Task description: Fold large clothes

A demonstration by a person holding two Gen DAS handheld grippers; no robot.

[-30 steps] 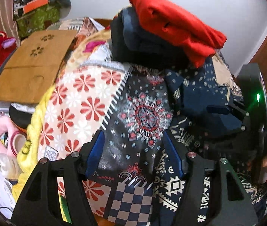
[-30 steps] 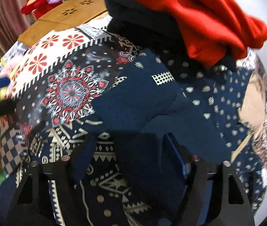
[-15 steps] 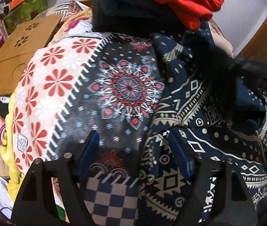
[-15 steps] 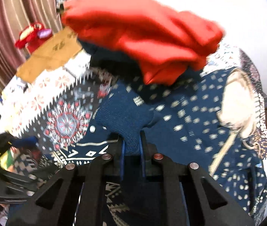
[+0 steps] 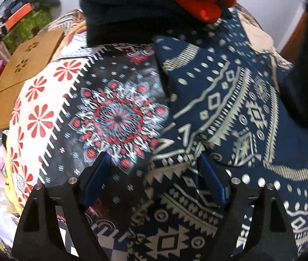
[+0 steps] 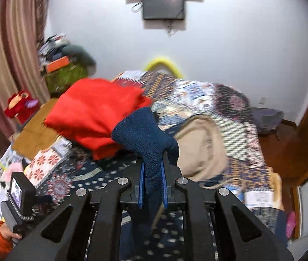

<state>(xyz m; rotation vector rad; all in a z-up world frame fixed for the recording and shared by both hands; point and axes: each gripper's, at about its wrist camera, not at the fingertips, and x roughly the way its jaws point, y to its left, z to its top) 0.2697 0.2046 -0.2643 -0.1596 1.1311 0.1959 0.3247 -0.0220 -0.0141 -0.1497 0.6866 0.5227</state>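
Two grippers: one per hand, over a bed covered in patterned cloth.
Right gripper (image 6: 151, 181): clamped tight on a fold of the dark blue knitted garment (image 6: 145, 134), whose ribbed end stands up above the blue pads.
Left gripper (image 5: 154, 181): jaws opening, nothing pinched; the blue pads (image 5: 96, 179) straddle the bedspread where its navy, cream-printed geometric part (image 5: 219, 108) meets the black mandala panel (image 5: 117, 117).
Knitted garment's place: raised off the bed near its front edge, more dark cloth hanging at the right rim of the left view.
Behind: a folded red garment (image 6: 93, 117) on dark folded clothes (image 5: 121, 19), toward the bed's far left.
Left edge: a brown perforated board (image 5: 25, 71).
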